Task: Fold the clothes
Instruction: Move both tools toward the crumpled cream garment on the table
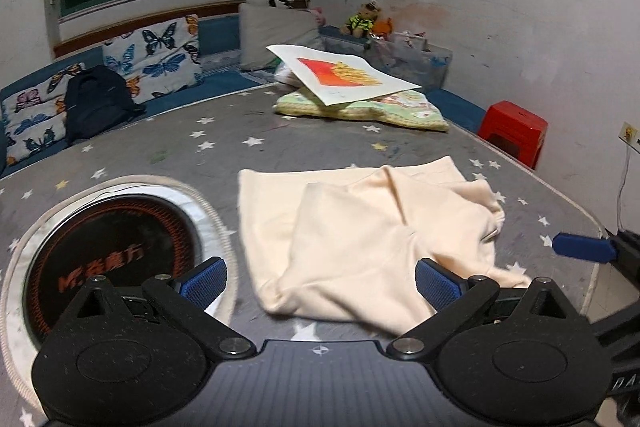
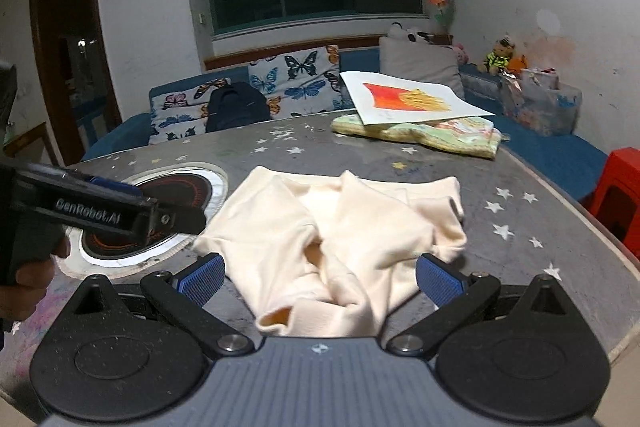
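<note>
So there's a cream garment [image 1: 360, 239] lying crumpled on the grey star-print table [image 1: 224, 147], roughly in the middle of the near side. It's bunched and half folded over itself, nowhere near flat, with a lumpy fold pointing toward the cameras.

Left gripper [image 1: 320, 281] sits just above the near edge of the cloth with its blue pads spread wide — nothing between them, though the right-hand pad looks like it's brushing the fabric; hard to say with the fisheye. Right gripper [image 2: 320, 277] is the same story: jaws wide apart, the rumpled near end of the garment lying between the pads but not pinched.

In the right wrist view you can see the left tool coming in from the left side over the round induction hob [image 1: 112, 247] set into the table, with a hand [image 2: 28, 279] wrapped around its handle.

Background stuff: a drawing of fries [image 1: 340, 73] resting on a folded patterned blanket [image 1: 372, 107] at the far side of the table, a dark backpack [image 1: 98, 101] on the blue sofa with butterfly cushions [image 1: 156, 55], and a red stool [image 1: 514, 131] off to the right.
</note>
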The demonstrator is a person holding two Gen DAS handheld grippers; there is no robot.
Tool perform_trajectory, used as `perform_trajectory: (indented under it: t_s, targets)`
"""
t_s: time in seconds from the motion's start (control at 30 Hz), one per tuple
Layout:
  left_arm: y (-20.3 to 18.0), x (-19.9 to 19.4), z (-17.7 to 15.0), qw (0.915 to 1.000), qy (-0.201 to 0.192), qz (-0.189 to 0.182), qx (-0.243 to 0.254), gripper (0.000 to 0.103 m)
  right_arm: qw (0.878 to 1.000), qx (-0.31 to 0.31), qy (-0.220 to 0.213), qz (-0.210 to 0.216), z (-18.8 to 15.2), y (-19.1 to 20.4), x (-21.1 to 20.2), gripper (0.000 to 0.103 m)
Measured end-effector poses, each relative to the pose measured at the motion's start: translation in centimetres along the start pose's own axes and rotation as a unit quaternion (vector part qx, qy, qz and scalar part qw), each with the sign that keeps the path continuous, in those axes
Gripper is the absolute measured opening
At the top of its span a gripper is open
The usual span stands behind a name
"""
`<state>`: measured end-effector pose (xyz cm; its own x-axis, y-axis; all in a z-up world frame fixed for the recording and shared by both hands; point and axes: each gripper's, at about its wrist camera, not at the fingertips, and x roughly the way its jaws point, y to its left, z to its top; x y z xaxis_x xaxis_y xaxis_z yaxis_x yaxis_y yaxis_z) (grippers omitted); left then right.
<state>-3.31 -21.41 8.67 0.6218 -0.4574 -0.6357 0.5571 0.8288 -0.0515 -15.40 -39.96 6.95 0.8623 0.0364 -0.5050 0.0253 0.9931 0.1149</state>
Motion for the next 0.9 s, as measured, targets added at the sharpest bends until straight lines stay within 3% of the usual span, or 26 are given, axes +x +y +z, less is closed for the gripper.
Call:
perform_trajectory:
  t_s: [0.23,0.37,0.5,0.7,0.9]
  targets:
    - [-1.7,2.5,2.1,0.9997,0.022,-0.01,0.006,0.099,1.0,0.015,0.001,-0.009,-0.1,-1.4,0.0,0.095]
    - [-2.6,4.0,3.3,0.9992,0.035,-0.015,0.009,0.098,1.0,0.026,0.006,-0.008,-0.1,-2.2,0.4,0.085]
    - [-2.6,5.7,4.9,0.9985,0.052,-0.011,-0.011,0.097,1.0,0.028,0.012,-0.007,-0.1,-2.5,0.9,0.081]
    - [-2.2,8.7,6.3,0.9955,0.082,0.011,-0.047,0.094,0.999,0.027,0.025,-0.001,0.1,-2.6,2.2,0.068]
    - [-1.9,11.2,6.7,0.9898,0.116,0.036,-0.075,0.088,0.999,0.011,0.034,0.003,0.3,-2.1,3.4,0.063]
